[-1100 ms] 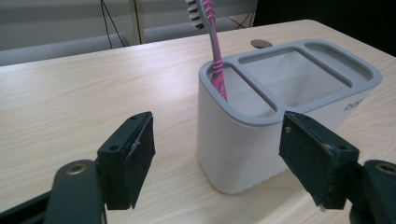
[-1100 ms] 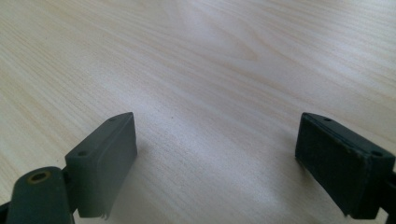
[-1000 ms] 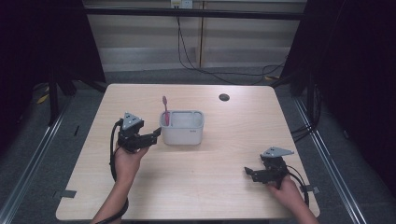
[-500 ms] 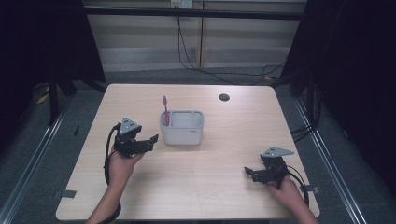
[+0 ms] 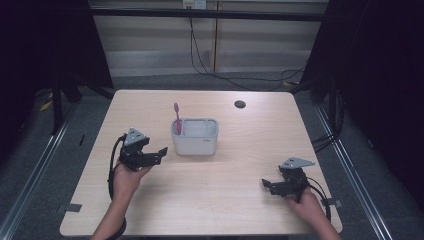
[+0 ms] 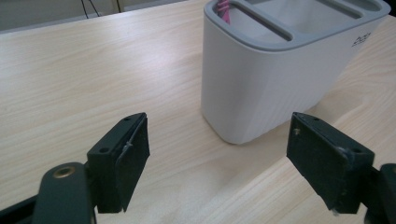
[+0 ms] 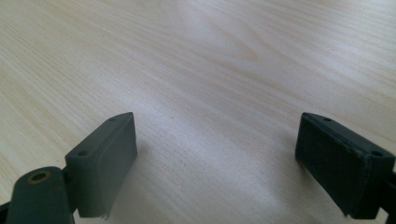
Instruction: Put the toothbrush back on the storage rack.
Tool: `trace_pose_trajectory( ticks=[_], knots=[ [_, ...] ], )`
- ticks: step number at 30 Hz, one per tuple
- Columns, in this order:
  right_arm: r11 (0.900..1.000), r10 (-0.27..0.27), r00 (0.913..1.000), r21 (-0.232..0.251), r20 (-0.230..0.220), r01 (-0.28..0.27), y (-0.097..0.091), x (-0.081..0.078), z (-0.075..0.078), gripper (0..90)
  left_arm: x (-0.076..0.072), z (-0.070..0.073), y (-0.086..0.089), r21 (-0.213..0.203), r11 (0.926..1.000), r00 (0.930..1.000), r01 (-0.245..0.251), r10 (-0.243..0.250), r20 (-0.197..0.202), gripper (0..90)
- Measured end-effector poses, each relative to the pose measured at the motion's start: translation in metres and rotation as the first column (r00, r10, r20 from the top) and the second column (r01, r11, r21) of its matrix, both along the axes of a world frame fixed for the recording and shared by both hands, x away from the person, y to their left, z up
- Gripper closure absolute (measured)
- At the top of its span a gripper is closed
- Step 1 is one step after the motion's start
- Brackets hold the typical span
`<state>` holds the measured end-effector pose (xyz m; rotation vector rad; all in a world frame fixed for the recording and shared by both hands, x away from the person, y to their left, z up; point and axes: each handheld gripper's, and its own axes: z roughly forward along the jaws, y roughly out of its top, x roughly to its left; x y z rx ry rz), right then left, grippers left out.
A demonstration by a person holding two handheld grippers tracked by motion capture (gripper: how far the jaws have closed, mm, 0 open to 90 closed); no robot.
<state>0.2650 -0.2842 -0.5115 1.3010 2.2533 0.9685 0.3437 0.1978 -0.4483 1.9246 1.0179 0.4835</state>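
A white holder with a grey rim stands near the middle of the wooden table. A pink toothbrush stands upright in its left compartment. My left gripper is just left of the holder, open and empty. In the left gripper view the holder sits close ahead, right of centre, with the toothbrush handle showing at its rim, and the left gripper has its jaws wide apart. My right gripper rests open at the front right, and the right gripper has bare wood between its jaws.
A small dark round spot lies near the table's far edge. Cables run on the floor behind the table, and metal rails flank both sides. Bare wood stretches between the two grippers.
My left gripper has drawn back from the holder, towards the front left of the table, staying open. The right gripper has not moved.
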Motion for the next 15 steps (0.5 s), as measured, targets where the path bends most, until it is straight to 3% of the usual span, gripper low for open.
trace_pose_trajectory(
  ticks=[4, 15],
  knots=[
    [1.0000, 0.000, 1.0000, 0.000, 0.000, 0.000, 0.000, 0.000, 0.000, 12.0, 0.001, -0.003, 0.003, 0.020, 0.9998, 0.9999, 0.009, -0.009, -0.005, 21.1],
    [1.0000, -0.001, 1.0000, 0.001, -0.001, 0.001, 0.000, 0.000, 0.000, 12.0, 0.002, -0.012, 0.015, 0.003, 0.9999, 0.9998, -0.012, 0.012, -0.018, 21.1]
  ],
)
